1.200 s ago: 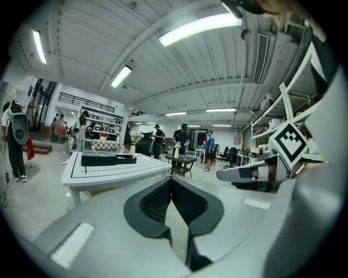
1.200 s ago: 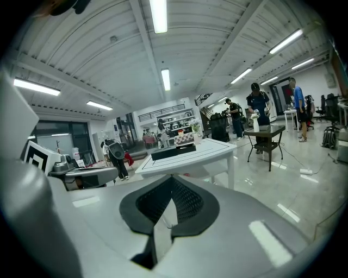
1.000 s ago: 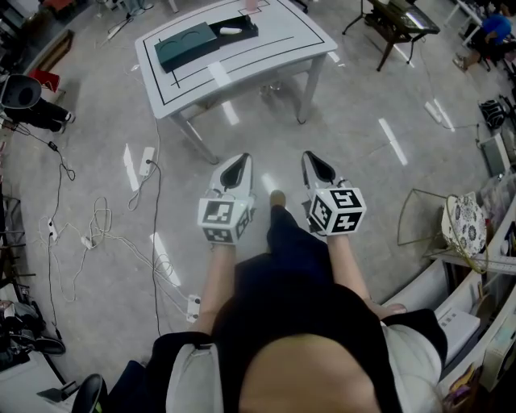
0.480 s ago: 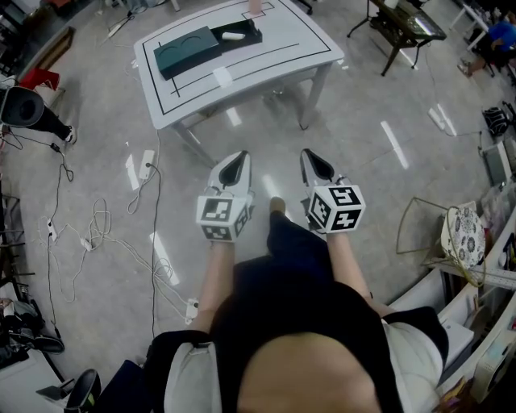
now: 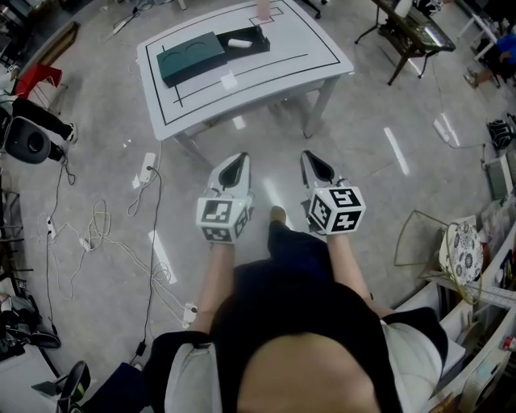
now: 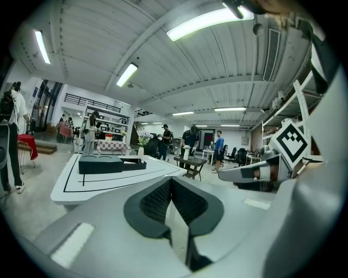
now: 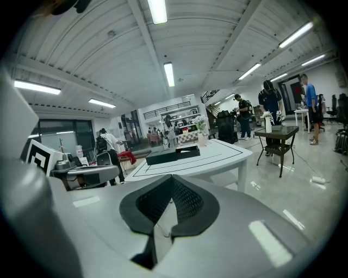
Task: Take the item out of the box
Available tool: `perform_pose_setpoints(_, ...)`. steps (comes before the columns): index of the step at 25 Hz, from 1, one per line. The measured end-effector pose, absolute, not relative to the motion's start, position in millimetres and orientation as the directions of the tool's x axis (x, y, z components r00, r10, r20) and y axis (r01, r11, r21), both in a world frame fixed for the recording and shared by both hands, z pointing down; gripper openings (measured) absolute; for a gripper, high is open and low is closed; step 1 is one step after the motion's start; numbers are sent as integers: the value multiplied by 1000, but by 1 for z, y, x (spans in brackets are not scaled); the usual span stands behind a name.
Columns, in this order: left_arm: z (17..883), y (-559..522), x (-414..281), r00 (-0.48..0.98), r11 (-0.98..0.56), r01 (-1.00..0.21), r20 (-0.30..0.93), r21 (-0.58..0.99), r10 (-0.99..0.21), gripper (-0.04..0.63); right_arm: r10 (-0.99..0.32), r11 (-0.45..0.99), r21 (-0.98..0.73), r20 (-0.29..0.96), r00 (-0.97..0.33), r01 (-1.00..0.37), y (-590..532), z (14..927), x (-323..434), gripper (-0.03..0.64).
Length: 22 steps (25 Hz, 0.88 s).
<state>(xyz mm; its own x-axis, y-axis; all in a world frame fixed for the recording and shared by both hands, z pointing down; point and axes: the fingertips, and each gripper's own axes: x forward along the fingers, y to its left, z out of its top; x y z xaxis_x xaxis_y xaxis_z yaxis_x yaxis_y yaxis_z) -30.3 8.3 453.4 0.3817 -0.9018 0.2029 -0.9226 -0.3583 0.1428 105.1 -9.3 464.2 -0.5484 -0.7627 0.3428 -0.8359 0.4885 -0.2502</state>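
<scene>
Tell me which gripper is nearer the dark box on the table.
Left. Both hang over the floor, short of the table. The left gripper is straight before the box; the right gripper sits farther to the side.

The white worktop (image 5: 294, 64) carries a dark box (image 5: 191, 58) at 9 o'clock and a vase (image 5: 264, 10) at 12. A white slip (image 5: 230, 80) lies at the box's 5 o'clock.

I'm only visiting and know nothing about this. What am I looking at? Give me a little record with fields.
Place: person standing apart from the white table with black lines
On table: dark green box, black open tray holding a white oblong item
Left gripper: shut, empty
Right gripper: shut, empty
Task stage: item not yet taken out
</scene>
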Motion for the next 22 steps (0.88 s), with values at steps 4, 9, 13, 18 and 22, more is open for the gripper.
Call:
perform_pose_setpoints(4, 454, -13, -37, 366, -342, -928, 203, 145, -908, 9, -754, 499, -251, 347, -558, -830, -33, 465, 100, 2)
perform_pose_setpoints(9, 454, -40, -41, 351, -326, -934, 202, 146, -914, 9, -744, 513, -251, 347, -571, -821, -61, 466, 95, 2)
perform_pose_setpoints(13, 455, -60, -45, 339, -314, -938, 199, 148, -920, 9, -737, 524, -249, 348, -580, -815, -82, 467, 94, 2)
perform_pose_setpoints(18, 455, -85, -47, 324, -300, -943, 194, 145, -926, 9, -729, 538, -245, 346, -591, -807, -107, 466, 92, 2)
perform_pose_setpoints(22, 455, -103, -48, 313, -289, -947, 188, 143, -931, 9, -723, 549, -244, 342, -601, -800, -128, 467, 91, 2)
